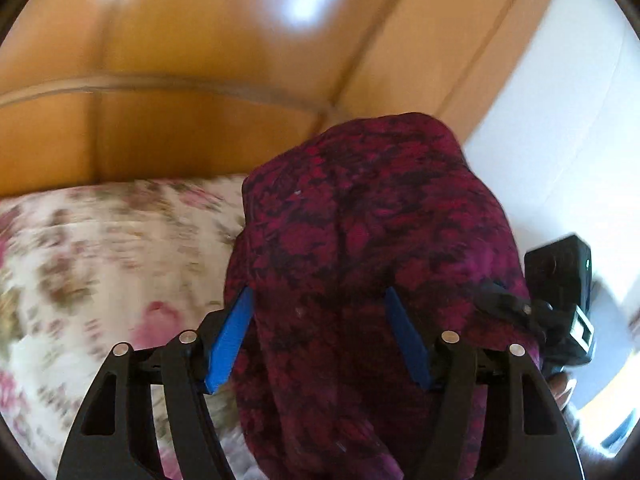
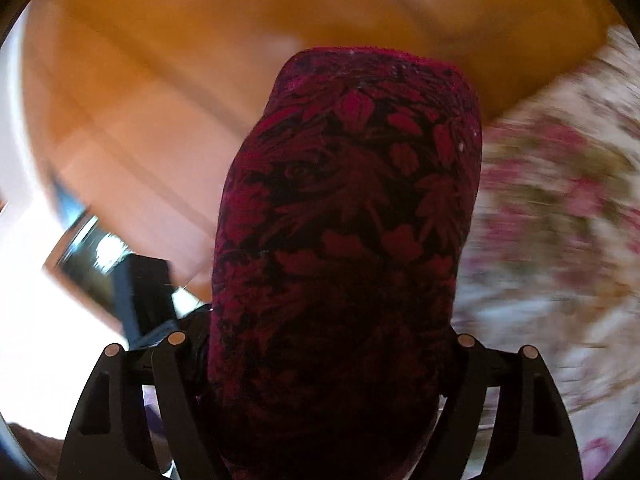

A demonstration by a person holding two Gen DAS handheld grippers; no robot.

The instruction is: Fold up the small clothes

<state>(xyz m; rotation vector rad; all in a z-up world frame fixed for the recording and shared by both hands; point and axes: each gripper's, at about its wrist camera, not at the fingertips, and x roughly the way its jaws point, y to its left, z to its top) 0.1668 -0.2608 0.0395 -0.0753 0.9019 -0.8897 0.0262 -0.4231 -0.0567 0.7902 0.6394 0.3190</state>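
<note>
A dark red cloth (image 1: 360, 240) with a black leaf print (image 2: 348, 216) is bunched thick. It hangs raised above the bedspread (blurred).

A glossy orange-brown wooden headboard (image 1: 208, 52) fills the upper frame of both views, catching bright glare. A blurred floral bedspread (image 1: 100, 248) lies lower left in the left view; a white wall (image 1: 560, 128) stands at right.

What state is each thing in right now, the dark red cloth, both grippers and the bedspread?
Dark red floral garment: bunched, lifted off the bed, draped between and over both grippers' fingers.
Left gripper: jaws wide, blue fingers either side of the cloth; a grip cannot be confirmed.
Right gripper: fingers hidden under the cloth, state unclear.
Floral bedspread: spread on the bed, blurred.
Wooden headboard: upright behind the bed.
</note>
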